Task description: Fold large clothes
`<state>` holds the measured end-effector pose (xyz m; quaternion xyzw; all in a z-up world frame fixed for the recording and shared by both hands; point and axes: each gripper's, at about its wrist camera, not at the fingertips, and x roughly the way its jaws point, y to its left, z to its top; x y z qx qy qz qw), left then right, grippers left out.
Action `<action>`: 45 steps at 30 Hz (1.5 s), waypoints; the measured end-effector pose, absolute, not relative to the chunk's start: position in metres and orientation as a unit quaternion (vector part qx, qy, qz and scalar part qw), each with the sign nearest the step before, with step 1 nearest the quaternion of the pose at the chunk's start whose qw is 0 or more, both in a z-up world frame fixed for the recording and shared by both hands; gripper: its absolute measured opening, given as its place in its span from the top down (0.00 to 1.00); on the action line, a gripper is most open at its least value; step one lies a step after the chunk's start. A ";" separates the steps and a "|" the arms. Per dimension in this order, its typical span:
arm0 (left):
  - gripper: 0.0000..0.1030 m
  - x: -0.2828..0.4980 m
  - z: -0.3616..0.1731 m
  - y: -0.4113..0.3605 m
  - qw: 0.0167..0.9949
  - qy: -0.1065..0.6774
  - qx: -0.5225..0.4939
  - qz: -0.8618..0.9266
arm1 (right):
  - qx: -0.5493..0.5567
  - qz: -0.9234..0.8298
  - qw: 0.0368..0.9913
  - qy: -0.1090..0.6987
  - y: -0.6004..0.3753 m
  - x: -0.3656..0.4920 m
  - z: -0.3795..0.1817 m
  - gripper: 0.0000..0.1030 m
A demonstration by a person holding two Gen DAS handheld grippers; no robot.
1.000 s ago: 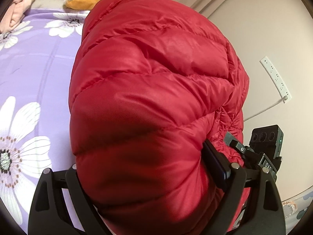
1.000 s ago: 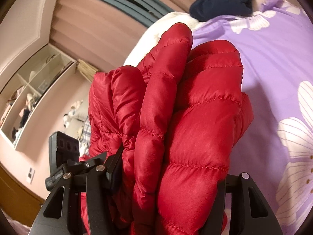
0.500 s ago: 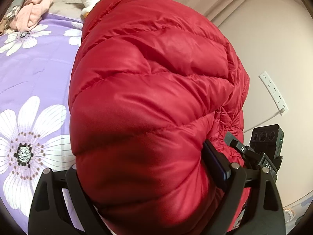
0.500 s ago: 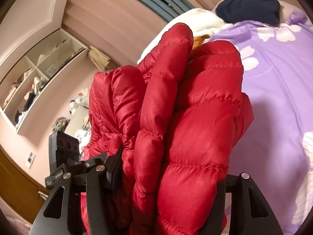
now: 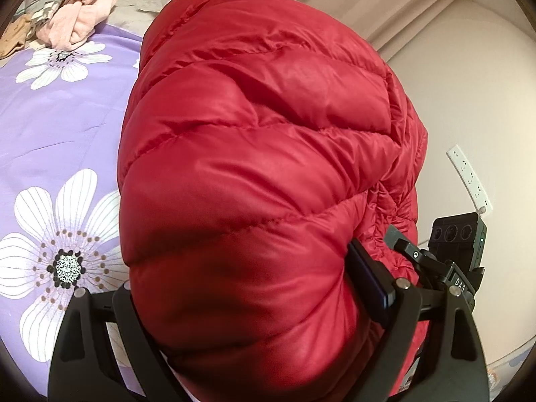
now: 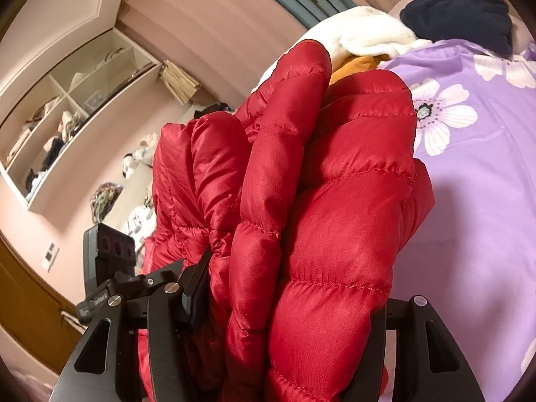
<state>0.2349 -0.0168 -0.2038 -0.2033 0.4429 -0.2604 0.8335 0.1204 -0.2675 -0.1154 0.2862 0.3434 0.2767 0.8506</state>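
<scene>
Here, red puffer jacket (image 5: 268, 174) bunched lengthwise away from both cameras, left gripper (image 5: 254, 305) and right gripper (image 6: 288, 288) fingers clamped on it.

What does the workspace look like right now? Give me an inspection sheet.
Surface: purple floral bedsheet.
Job's things: red puffer jacket, bunched and held up by both grippers.
Clutter: pink clothes, navy garment, white fleece at the bed's far end.
Grippers: left hand-held gripper and right hand-held gripper each shut on the jacket.
Cables: white cord from wall power strip.
Surroundings: wall shelves with items, curtains.
</scene>
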 end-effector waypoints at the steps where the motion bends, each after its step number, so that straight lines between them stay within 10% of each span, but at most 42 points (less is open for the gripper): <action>1: 0.11 0.235 -0.202 -0.016 0.834 0.443 -0.204 -0.259 | 0.285 0.278 0.850 0.344 -0.267 0.122 -0.116 0.44; 45: 0.11 0.231 -0.195 0.007 0.815 0.463 -0.245 -0.249 | 0.267 0.262 0.844 0.384 -0.219 0.149 -0.117 0.44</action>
